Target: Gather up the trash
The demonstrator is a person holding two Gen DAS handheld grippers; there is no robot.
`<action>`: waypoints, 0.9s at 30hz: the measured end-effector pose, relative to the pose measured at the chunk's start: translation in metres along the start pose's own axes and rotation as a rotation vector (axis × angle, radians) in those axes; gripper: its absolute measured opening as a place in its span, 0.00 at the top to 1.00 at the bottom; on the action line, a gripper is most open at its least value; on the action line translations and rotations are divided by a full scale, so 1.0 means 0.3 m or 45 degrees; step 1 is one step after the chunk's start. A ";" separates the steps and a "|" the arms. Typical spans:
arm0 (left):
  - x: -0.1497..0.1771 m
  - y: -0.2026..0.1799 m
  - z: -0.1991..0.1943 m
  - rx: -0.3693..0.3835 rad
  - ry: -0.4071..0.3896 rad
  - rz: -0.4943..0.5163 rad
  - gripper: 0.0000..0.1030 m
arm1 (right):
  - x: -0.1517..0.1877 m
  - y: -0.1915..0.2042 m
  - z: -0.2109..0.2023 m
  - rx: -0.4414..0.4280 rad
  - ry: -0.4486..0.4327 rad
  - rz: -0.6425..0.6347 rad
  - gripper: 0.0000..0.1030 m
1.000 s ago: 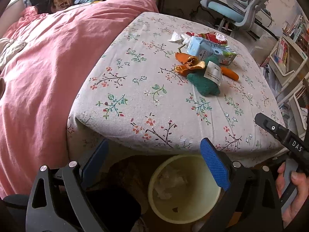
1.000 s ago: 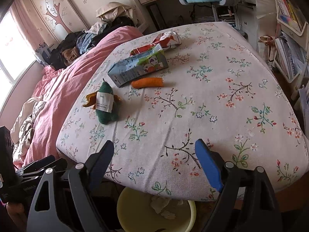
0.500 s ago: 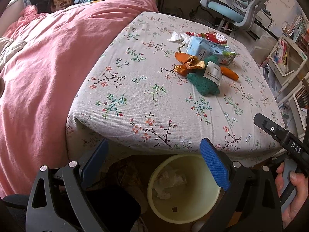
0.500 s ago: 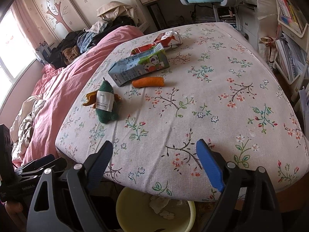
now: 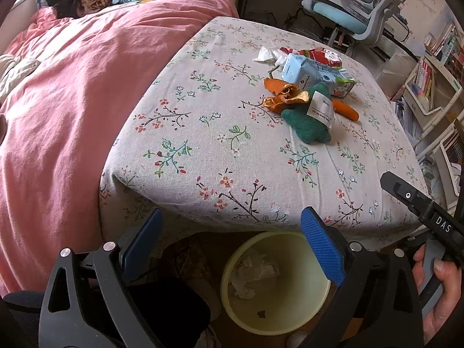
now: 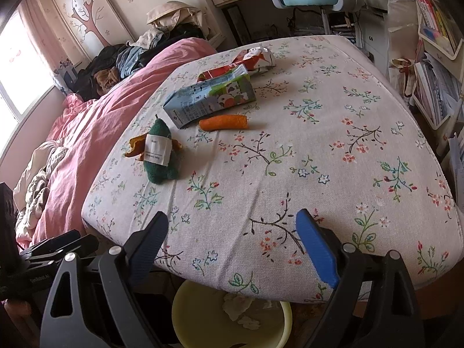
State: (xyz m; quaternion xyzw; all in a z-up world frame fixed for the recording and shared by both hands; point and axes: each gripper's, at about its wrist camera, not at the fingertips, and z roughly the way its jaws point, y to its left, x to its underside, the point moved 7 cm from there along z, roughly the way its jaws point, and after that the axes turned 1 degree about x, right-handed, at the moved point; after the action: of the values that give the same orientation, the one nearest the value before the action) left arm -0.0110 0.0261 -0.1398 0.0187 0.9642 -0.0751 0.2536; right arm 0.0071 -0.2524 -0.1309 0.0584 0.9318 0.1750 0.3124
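**A:** Starting at the left gripper point(image 5: 232, 249): its blue-padded fingers point(image 5: 323, 249) stand wide apart with nothing between them, hanging over the near edge of the table, above the bin.

**B:** And the right gripper point(image 6: 232, 246)?

**A:** Likewise spread, nothing gripped. It sits low at the same near edge, its tips over the flowered tablecloth point(image 6: 290, 156). In the left wrist view its black body and the person's hand point(image 5: 440, 284) on the handle show at the right border.

**B:** Where is the bin?

**A:** A pale yellow bin point(image 5: 229, 298) stands on the floor under the table's near edge, with crumpled white paper point(image 5: 252, 275) inside. The right wrist view catches its rim point(image 6: 285, 313) below the cloth.

**B:** And the trash on the table?

**A:** Well apart from both grippers, toward the far half. Nearest is a green plush toy point(image 6: 161, 159) with a white tag, touching dried orange peel point(image 5: 285, 94) on its far side. Just beyond lies a carrot point(image 6: 224, 122), then a light blue carton point(image 6: 208, 100) on its side, touching the toy in the left view. Behind the carton is a red and white wrapper point(image 6: 252, 59), and beside it a crumpled white tissue point(image 5: 266, 55).

**B:** Around the table?

**A:** A bed with a pink duvet point(image 5: 72, 101) runs along the left, clothes heaped at its far end. A blue office chair point(image 5: 348, 11) stands beyond the table, and bookshelves point(image 6: 435, 43) fill the right side.
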 end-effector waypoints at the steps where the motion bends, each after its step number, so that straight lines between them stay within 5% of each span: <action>1: 0.000 0.001 0.001 0.000 0.000 0.000 0.10 | 0.000 -0.001 0.000 0.001 0.000 -0.002 0.16; 27: 0.003 0.004 0.004 0.000 0.001 -0.004 0.10 | 0.002 0.007 0.004 0.007 0.000 -0.023 0.14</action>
State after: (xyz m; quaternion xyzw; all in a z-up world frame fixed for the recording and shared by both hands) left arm -0.0111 0.0272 -0.1413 0.0174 0.9643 -0.0755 0.2531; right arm 0.0072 -0.2500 -0.1314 0.0507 0.9328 0.1697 0.3139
